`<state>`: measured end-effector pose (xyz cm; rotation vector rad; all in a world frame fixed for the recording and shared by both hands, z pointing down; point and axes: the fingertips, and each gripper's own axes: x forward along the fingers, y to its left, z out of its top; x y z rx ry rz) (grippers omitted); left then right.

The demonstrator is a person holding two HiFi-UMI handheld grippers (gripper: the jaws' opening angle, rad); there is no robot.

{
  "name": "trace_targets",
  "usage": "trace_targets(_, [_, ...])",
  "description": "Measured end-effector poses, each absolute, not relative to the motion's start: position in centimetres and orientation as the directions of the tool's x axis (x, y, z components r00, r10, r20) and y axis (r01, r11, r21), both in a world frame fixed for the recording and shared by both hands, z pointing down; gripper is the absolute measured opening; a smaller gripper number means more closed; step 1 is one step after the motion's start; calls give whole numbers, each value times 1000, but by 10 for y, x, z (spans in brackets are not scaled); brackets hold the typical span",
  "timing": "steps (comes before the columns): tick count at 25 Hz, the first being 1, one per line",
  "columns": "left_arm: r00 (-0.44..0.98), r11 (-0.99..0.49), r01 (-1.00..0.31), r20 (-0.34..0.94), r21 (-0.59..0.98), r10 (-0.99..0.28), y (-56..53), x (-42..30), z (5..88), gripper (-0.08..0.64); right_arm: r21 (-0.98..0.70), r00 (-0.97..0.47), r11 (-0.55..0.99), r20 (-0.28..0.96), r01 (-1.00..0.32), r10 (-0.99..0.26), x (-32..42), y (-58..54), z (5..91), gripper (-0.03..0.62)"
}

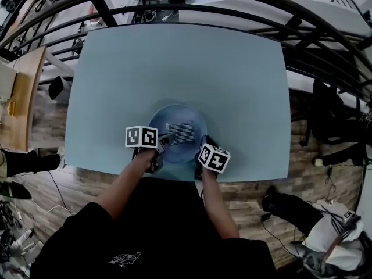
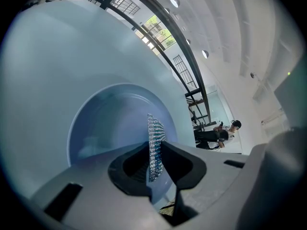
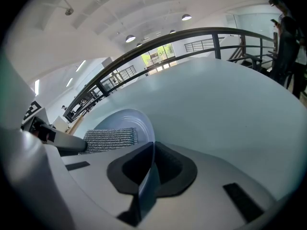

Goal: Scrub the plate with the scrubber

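A pale blue plate [image 1: 189, 151] lies near the front edge of the light blue table [image 1: 174, 68]. A grey ribbed scrubber [image 1: 179, 131] rests flat on the plate's middle. My left gripper [image 1: 164, 139] is shut on the scrubber's left end. In the left gripper view the scrubber [image 2: 154, 147] stands edge-on between the left gripper [image 2: 153, 169] pads, over the plate [image 2: 105, 123]. My right gripper [image 1: 203, 143] is shut on the plate's right rim. In the right gripper view that rim [image 3: 147, 163] runs between the right gripper [image 3: 146, 171] pads, with the scrubber [image 3: 110, 139] to the left.
The table's front edge [image 1: 174, 178] runs just under both grippers. A dark curved railing [image 1: 192, 10] crosses behind the table. Dark bags [image 1: 328, 121] sit on the wooden floor at right. A person [image 2: 218, 134] stands far off in the left gripper view.
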<state>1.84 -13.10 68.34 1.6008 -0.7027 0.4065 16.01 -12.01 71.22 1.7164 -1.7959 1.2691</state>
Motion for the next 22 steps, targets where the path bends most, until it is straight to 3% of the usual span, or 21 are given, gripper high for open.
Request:
trace_targets(7, [780, -50, -602, 573, 797, -250, -133, 24, 671, 75, -341, -221, -83, 757, -937, -615, 163, -120, 709, 25])
trace_targets(9, [786, -55, -590, 558, 805, -265, -133, 23, 666, 75, -343, -225, -75, 751, -936, -620, 167, -120, 705, 100])
trace_targets(10, [788, -55, -586, 553, 808, -272, -133, 23, 664, 75, -345, -225, -76, 747, -935, -625, 171, -120, 703, 104])
trace_targets(18, [780, -65, -573, 519, 817, -350, -130, 14, 640, 75, -370, -240, -51, 695, -928, -678, 188, -108, 670, 104])
trace_targets(22, [754, -87, -589, 508, 803, -415, -124, 5, 627, 75, -390, -252, -36, 658, -920, -710, 189, -94, 652, 44])
